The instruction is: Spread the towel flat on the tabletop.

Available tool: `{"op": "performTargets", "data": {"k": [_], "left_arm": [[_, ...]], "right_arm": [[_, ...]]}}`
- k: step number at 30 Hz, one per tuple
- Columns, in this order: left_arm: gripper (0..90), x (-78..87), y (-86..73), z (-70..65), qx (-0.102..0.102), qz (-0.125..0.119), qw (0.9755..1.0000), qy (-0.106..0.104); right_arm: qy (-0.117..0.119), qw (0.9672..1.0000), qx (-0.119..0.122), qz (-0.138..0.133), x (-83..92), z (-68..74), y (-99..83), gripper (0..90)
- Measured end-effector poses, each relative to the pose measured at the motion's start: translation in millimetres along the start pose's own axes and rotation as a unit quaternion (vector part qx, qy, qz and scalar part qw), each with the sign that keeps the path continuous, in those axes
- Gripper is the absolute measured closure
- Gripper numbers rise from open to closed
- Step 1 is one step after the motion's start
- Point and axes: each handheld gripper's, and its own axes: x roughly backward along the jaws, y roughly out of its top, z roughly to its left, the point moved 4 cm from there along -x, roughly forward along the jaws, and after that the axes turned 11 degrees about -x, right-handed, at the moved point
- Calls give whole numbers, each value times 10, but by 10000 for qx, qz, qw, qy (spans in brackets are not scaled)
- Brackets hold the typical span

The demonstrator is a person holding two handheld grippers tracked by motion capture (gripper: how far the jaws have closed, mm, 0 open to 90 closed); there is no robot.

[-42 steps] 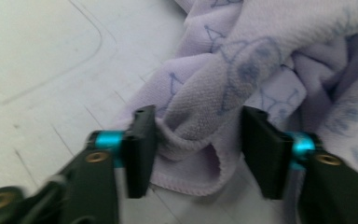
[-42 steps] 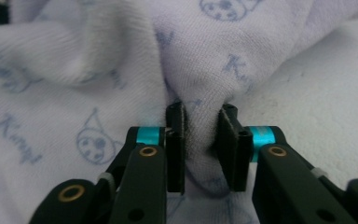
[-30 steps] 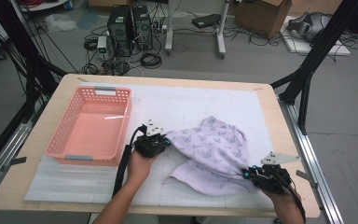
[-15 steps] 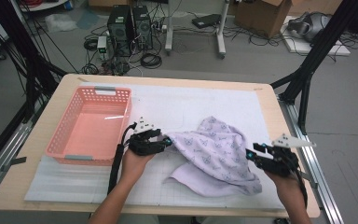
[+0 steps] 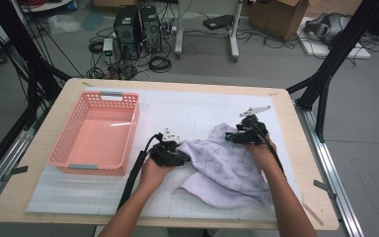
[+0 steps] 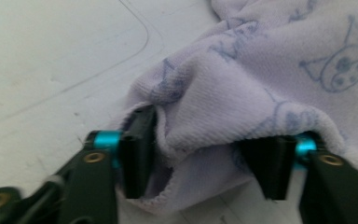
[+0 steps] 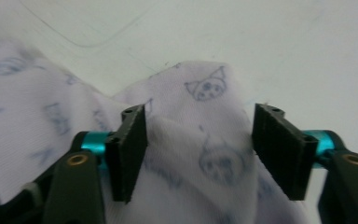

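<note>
A lilac cloth [image 5: 227, 165] printed with small cat faces lies crumpled on the white mat, right of centre. My left gripper [image 5: 186, 157] sits at the cloth's left edge. In the left gripper view a thick fold of the cloth [image 6: 261, 70] bulges between the spread jaws of that gripper [image 6: 205, 158]; the jaws have just been closing a little on it. My right gripper [image 5: 228, 138] is at the cloth's far corner. In the right gripper view its jaws [image 7: 198, 149] have just been opening and stand wide, with a peak of cloth [image 7: 205, 93] loose between them.
A pink plastic basket [image 5: 69, 160] stands on the left of the mat [image 5: 177, 108]. The wooden table edge [image 5: 296, 148] runs close to the right of the cloth. A black cable [image 5: 133, 173] trails from the left gripper toward the front edge.
The right hand has swung from the cloth's front right corner to its far corner. Both grippers have opened. The cloth lies flatter and more spread toward the front.
</note>
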Motion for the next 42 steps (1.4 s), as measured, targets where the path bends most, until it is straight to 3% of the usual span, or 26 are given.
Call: {"op": "performTargets", "data": {"k": [1,2,5,6,7,8,9,10,11,12,13,14,15,17,18,19,21,24,26,27,28,30,31,35,39,42], "left_arm": [[555,3,7,5,-53,36,9999,80],[740,14,9,21,-71,55,9999,102],[807,38,20,76,31,37,10000,47],[817,48,32,91,11,3,9999,127],[824,62,52,109,12,-8,9998,215],[829,80,79,136,-17,-42,9994,349],[830,105,118,169,-18,-136,9989,444],[830,137,167,205,3,-240,9983,534],[830,175,224,240,27,-381,9971,655],[830,211,285,279,10,-444,9963,732],[829,284,418,350,-16,-640,9937,925],[828,284,418,350,-16,-640,9937,925],[828,321,485,381,-55,-764,9918,1027],[820,368,589,409,8,-1031,9891,1050],[813,364,610,399,14,-1045,9896,992],[808,340,605,374,-26,-994,9905,948],[796,281,545,328,-143,-695,9944,779],[786,232,407,233,-100,-653,9962,560],[746,204,323,171,-145,-471,9982,350],[707,202,284,137,-163,-460,9982,334],[693,208,247,108,-175,-502,9981,298],[636,215,175,58,-147,-468,9986,216],[636,216,135,38,-145,-395,9990,149],[546,249,40,-6,-121,-152,9998,-93],[486,373,73,-16,-31,-362,9991,-239],[445,469,145,-9,148,-717,9967,-349]], "right_arm": [[-17,9999,72,142,-96,9,17,338],[-48,9993,165,326,-267,21,43,330],[11,9985,154,531,-394,21,47,375],[74,9987,117,492,-415,14,58,489],[202,9987,79,463,-409,8,74,671],[332,9983,41,472,-398,10,89,716],[257,9989,134,367,-351,3,141,753],[236,9996,97,109,-289,-10,188,755],[236,9996,97,109,-289,-10,188,755],[214,9977,-197,-613,-109,-67,296,754],[153,9943,-307,-1009,3,-109,347,752],[170,9892,-444,-1384,121,-142,392,749],[170,9892,-444,-1384,121,-142,392,749],[161,9788,-531,-1970,340,-200,450,743],[196,9761,-580,-2087,419,-201,454,742],[178,9763,-532,-2092,472,-199,447,742],[175,9802,-348,-1942,522,-171,395,740],[255,9853,-102,-1689,568,-125,216,741],[334,9871,10,-1568,609,-107,46,742],[441,9902,91,-1319,643,-93,-143,741],[381,9915,194,-1226,664,-83,-240,742],[464,9920,246,-1150,697,-73,-420,743],[464,9920,246,-1150,697,-73,-420,743],[443,9947,496,-778,705,-20,-719,745],[257,9953,801,-472,706,31,-918,743],[275,9952,790,-501,727,43,-999,736]]}}
